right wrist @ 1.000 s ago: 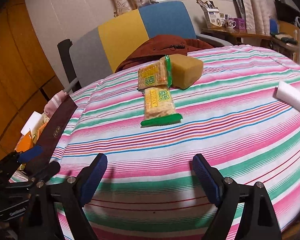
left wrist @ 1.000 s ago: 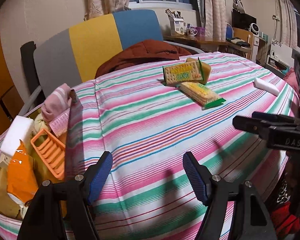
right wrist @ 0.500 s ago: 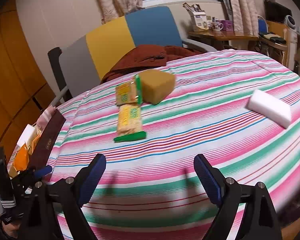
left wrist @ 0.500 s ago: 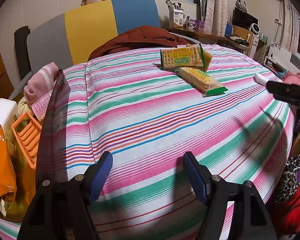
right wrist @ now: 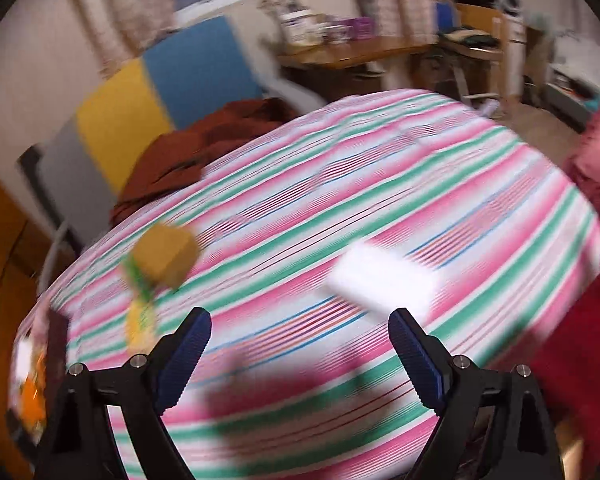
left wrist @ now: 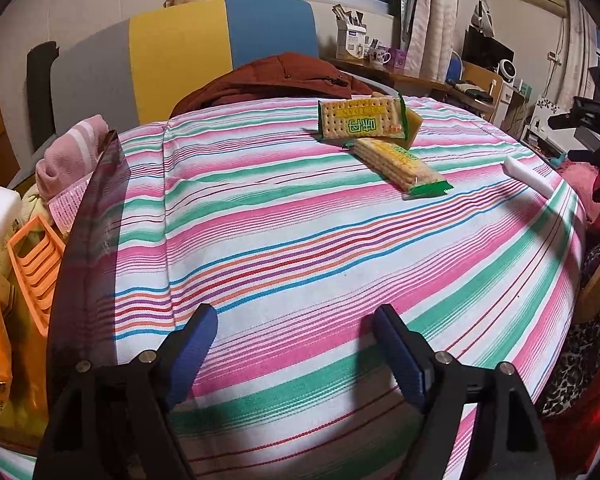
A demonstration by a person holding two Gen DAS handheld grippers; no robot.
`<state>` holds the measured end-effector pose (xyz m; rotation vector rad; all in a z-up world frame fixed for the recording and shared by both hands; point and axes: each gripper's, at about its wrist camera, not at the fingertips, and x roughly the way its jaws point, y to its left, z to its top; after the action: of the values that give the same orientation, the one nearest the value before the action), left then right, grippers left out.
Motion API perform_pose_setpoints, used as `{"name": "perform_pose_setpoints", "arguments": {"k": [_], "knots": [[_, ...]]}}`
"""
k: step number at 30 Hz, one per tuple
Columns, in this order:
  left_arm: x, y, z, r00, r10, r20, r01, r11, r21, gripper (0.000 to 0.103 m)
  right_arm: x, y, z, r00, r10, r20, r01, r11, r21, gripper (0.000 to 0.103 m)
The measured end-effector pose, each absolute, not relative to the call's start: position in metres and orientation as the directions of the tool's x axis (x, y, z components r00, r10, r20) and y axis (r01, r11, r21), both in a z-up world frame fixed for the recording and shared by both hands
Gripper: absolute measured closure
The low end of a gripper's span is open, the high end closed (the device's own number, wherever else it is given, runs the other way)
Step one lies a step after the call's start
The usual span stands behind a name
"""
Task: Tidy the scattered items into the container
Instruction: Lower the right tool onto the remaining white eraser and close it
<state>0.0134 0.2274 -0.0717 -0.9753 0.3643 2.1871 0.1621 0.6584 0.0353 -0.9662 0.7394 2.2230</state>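
Your left gripper (left wrist: 294,354) hangs over the striped tablecloth (left wrist: 300,248), jaws just opened wide, nothing between them. Beyond it lie two cracker packets (left wrist: 360,123), one propped on a yellow sponge (left wrist: 414,122), and a white eraser block (left wrist: 530,174) nearer the cloth's right edge. The container (left wrist: 92,216) sits at the cloth's left edge. Your right gripper (right wrist: 298,354), jaws also widening and empty, is just short of that white block (right wrist: 382,280); the view is blurred.

Blurred white block (right wrist: 382,282) on striped cloth (right wrist: 440,184)
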Motion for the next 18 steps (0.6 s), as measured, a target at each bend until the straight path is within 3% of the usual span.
{"name": "perform_pose_setpoints", "arguments": {"k": [6,18], "knots": [[0.014,0.228,-0.073,-0.474,0.495,-0.728,-0.702,-0.712,-0.028,0.018,0.152,0.709,0.017,-0.489,0.240,-0.838,-0.771,-0.569,0.286,0.010],[0.015,0.239,-0.066,-0.446,0.502,-0.741,-0.720,-0.693,-0.036,0.019,0.120,0.759,-0.030,-0.367,0.165,-0.916,-0.810,-0.541,0.227,0.010]]}}
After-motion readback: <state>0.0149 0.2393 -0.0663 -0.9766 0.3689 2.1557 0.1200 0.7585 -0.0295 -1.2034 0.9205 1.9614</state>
